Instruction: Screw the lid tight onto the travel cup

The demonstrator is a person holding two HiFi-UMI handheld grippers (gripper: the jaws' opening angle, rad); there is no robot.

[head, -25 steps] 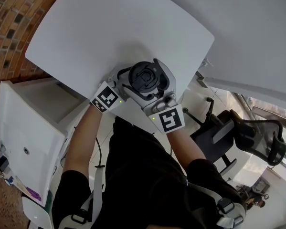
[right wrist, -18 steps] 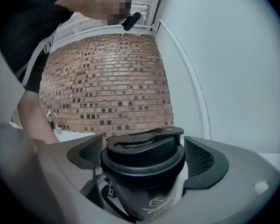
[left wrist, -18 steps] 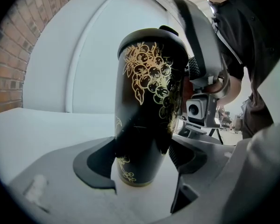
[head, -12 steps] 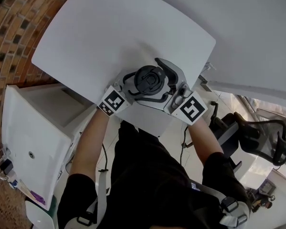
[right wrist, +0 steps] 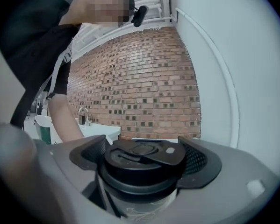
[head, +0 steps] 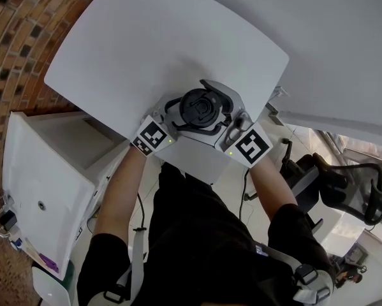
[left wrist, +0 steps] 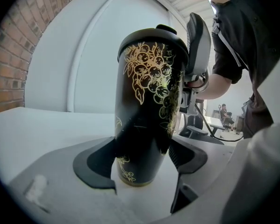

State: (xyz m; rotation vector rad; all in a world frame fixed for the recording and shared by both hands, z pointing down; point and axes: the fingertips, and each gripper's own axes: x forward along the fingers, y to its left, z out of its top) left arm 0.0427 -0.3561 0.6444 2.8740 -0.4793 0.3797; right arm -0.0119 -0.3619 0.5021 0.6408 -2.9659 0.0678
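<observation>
Black gold-patterned travel cup (left wrist: 147, 111) is being clamped by the left gripper (left wrist: 144, 160) while the right gripper (right wrist: 143, 158), jaws just closing, is pinching its black plastic lid (right wrist: 144, 152), seemingly readying a tightening twist.

We find ourselves in what looks like an office: a white curved table (head: 146, 50) beside a brick wall (head: 12, 37), a black mesh office chair (head: 350, 193), a white cabinet (head: 44, 171).
</observation>
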